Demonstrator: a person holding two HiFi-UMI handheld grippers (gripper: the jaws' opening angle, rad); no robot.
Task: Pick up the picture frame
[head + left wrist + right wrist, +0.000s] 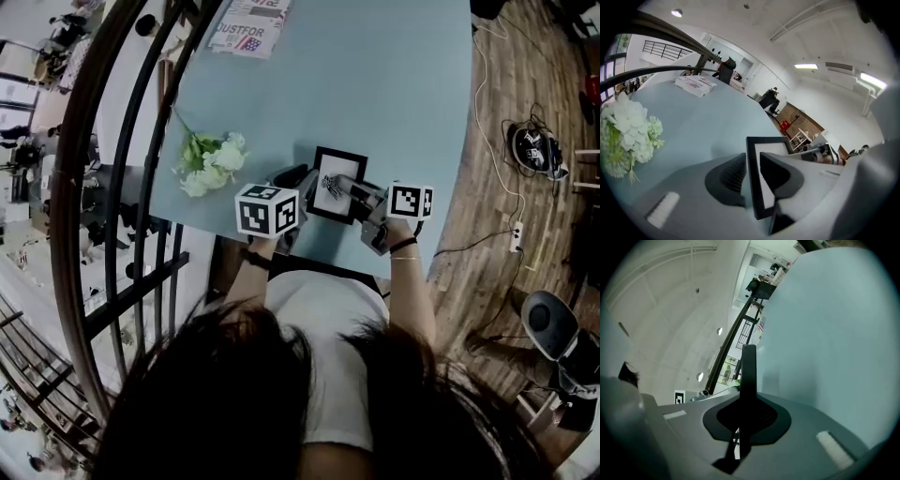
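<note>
The black picture frame [333,180], with a white mat and a small dark print, is held above the near edge of the pale blue table [375,84]. My left gripper [300,180] is shut on its left side. In the left gripper view the frame [774,152] stands between the dark pads [731,176], which clamp its black border. My right gripper [354,194] is shut on the frame's right side. The right gripper view shows the frame [749,366] edge-on, rising straight out of the closed jaws.
White flowers with green leaves [214,164] lie on the table left of the frame, also visible in the left gripper view [628,131]. A printed booklet [248,28] lies at the far edge. A dark metal railing [103,187] runs along the table's left side.
</note>
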